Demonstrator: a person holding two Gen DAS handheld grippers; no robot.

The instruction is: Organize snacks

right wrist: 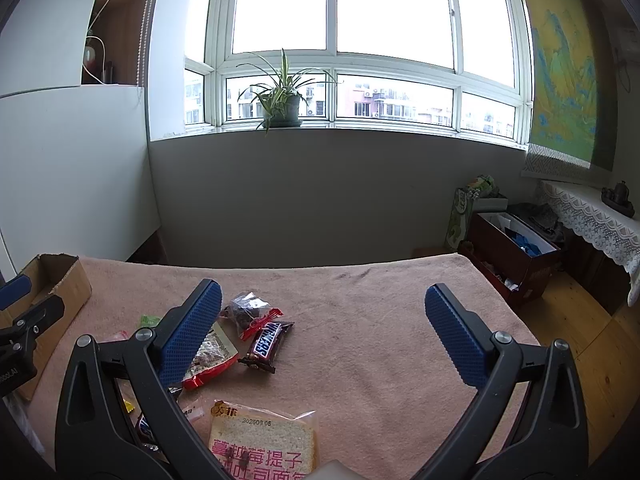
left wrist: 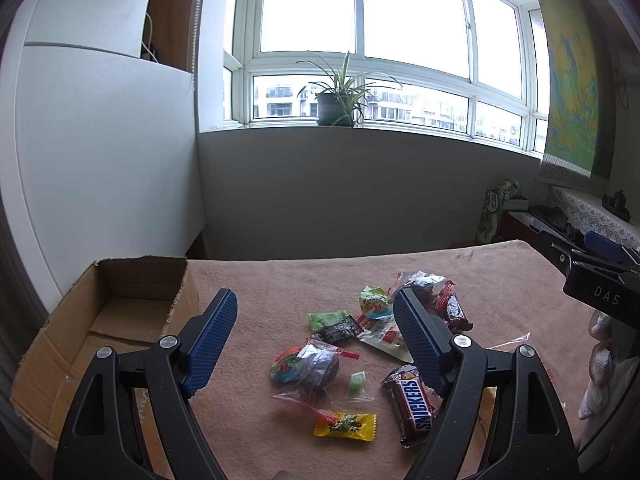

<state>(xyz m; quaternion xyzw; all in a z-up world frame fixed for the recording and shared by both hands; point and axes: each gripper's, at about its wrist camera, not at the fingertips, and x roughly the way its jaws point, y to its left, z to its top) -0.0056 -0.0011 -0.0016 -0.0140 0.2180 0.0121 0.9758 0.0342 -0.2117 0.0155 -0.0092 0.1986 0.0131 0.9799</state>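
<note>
1. The left gripper (left wrist: 314,338) is held over the left half of the desk (left wrist: 280,280), its jaws spread wide and empty. The right gripper (right wrist: 322,330) is held over the right half, jaws likewise spread and empty.

2. The snacks (left wrist: 360,344) are scattered near the middle of the desk, on a pink towel cover. No snack is seen in the box (left wrist: 120,312), an open carton at the left edge.

3. Key relation: the pile lies directly ahead of the left jaws and between them in that view. For the right gripper the pile lies off to the left, at its left finger. The left gripper is judged nearer both to the pile and to the box.

4. The Snickers bar (left wrist: 410,400) lies at the near right of the pile, beside the right finger of the left gripper. Its long axis runs roughly along the jaw direction, so a turn of the wrist may be needed to pinch across its width.

5. Appearance: small wrapped pieces, namely a yellow candy (left wrist: 346,424), a green candy (left wrist: 328,319), clear crinkled packets, and a bagged bread slice (right wrist: 264,440) at the near edge.
</note>
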